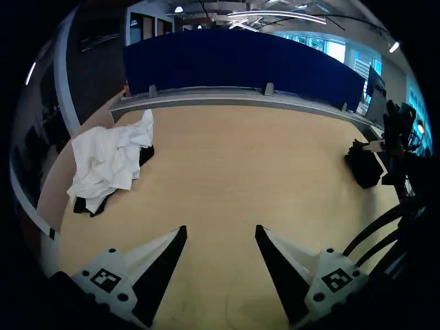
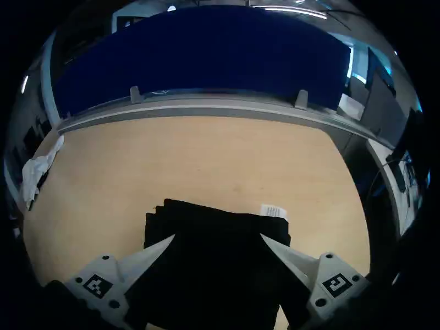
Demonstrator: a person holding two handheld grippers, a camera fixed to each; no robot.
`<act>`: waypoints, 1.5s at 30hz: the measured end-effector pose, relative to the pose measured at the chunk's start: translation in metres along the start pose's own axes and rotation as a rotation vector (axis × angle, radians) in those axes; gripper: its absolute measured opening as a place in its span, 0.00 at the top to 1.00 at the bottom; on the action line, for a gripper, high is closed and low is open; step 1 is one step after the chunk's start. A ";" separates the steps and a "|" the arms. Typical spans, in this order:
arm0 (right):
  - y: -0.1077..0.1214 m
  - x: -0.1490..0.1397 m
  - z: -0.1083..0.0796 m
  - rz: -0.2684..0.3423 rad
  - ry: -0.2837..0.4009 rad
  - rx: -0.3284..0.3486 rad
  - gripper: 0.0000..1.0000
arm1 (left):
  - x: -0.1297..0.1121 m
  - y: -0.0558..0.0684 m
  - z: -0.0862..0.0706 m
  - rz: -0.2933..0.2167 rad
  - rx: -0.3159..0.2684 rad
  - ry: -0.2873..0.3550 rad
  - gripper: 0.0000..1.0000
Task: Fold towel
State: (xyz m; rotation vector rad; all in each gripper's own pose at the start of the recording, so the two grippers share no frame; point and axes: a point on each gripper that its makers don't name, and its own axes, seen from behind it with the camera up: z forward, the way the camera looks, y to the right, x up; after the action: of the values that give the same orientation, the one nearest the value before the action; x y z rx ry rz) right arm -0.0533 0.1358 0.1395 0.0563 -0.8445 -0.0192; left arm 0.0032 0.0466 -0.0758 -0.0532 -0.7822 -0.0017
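A crumpled white towel lies in a heap at the far left of the wooden table, with a dark cloth showing under its edges. My left gripper is open above bare tabletop, well short of that heap. A black towel, folded flat with a white tag at its far right corner, lies on the table under my right gripper, whose fingers stand wide open over it. In the left gripper view the same black towel sits at the right edge. The white towel appears far left.
A blue partition on a grey rail closes off the table's far side. Black cables curve past the table's right edge. Dark office equipment stands beyond the right end.
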 end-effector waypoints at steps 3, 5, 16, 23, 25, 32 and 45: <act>0.000 0.000 0.002 -0.003 -0.005 0.000 0.00 | -0.001 -0.001 -0.001 -0.001 0.002 0.000 0.08; 0.001 0.001 0.002 -0.006 -0.009 0.000 0.00 | -0.002 -0.002 -0.002 -0.001 0.002 0.000 0.08; -0.004 0.017 -0.017 0.005 0.051 0.005 0.00 | 0.001 -0.002 -0.003 0.002 -0.002 0.010 0.08; -0.006 0.034 -0.062 0.032 0.156 -0.002 0.00 | 0.008 0.000 -0.006 -0.004 -0.012 0.030 0.08; -0.007 0.033 -0.075 0.045 0.179 -0.006 0.00 | 0.010 0.000 -0.007 -0.006 -0.015 0.037 0.08; -0.014 0.025 -0.121 0.078 0.253 -0.024 0.00 | 0.015 -0.001 -0.011 -0.011 -0.026 0.059 0.08; -0.046 0.021 -0.189 0.089 0.430 -0.049 0.00 | 0.036 -0.006 -0.015 -0.012 -0.041 0.120 0.08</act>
State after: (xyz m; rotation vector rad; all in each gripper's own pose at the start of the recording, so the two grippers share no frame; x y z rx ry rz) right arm 0.1029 0.0972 0.0274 -0.0233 -0.4159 0.0547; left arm 0.0386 0.0409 -0.0607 -0.0861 -0.6628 -0.0324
